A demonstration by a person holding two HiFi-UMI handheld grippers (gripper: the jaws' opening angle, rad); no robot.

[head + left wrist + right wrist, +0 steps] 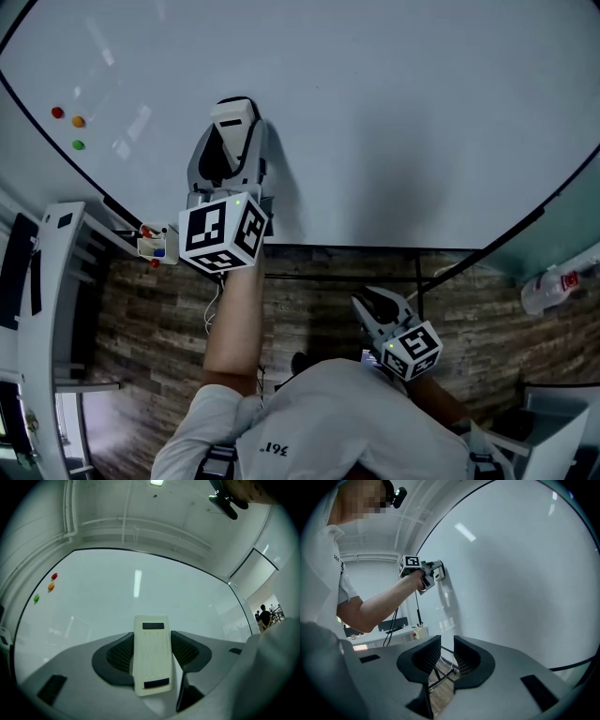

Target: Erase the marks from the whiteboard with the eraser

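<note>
Closest to us, our right gripper (372, 309) hangs low by our chest, jaws slightly parted on nothing. Our left gripper (228, 155) clamps the eraser (151, 660) by its long sides, up against the whiteboard (403, 112). The eraser is a slim, pale block with dark end strips. It looks light and rigid, so a mid-body grip should suit.

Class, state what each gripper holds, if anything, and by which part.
The left gripper clamps the eraser by its long sides; the right gripper holds nothing.
</note>
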